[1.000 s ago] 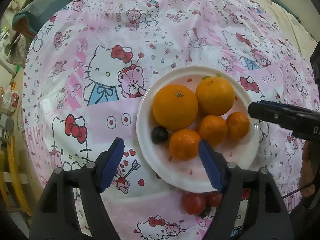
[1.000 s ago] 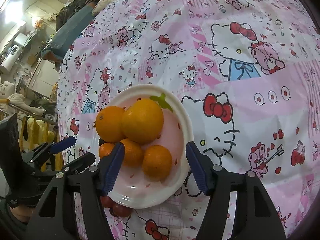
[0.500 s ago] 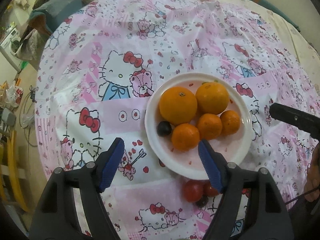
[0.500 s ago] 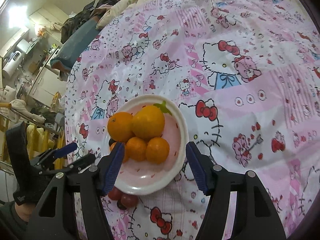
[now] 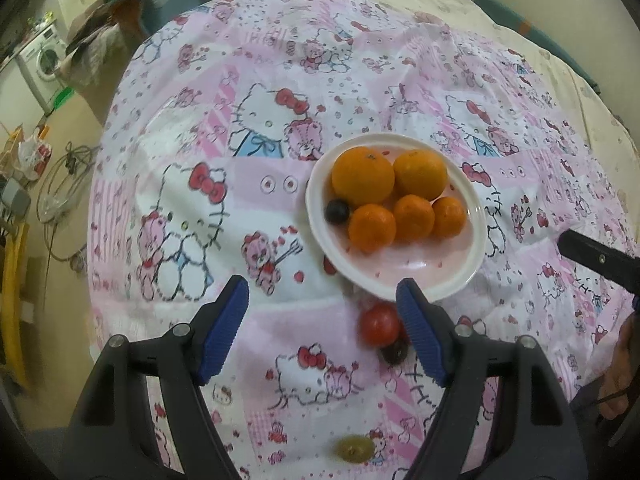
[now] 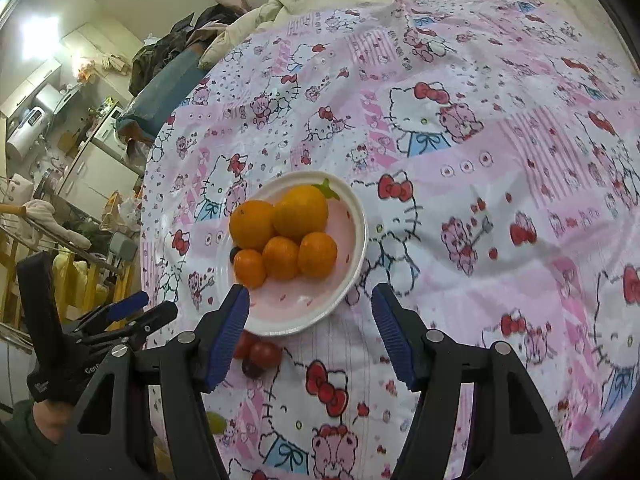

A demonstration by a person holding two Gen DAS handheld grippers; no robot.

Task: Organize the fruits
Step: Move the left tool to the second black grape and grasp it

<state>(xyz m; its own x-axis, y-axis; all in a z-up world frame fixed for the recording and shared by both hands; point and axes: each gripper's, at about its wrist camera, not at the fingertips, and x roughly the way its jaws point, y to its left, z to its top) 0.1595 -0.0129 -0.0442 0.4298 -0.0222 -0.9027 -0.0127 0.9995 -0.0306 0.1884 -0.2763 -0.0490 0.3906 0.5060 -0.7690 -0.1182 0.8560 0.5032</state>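
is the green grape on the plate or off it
Off it: the green grape lies on the tablecloth, nearer the camera than the plate.

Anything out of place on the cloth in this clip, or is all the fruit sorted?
Not all sorted. The plate holds five oranges and one dark grape, but two small tomatoes and another dark grape lie on the cloth just off its near rim, and a green grape lies alone nearer the cameras.

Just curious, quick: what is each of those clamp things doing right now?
Left gripper: open, holding nothing.
Right gripper: open, holding nothing.
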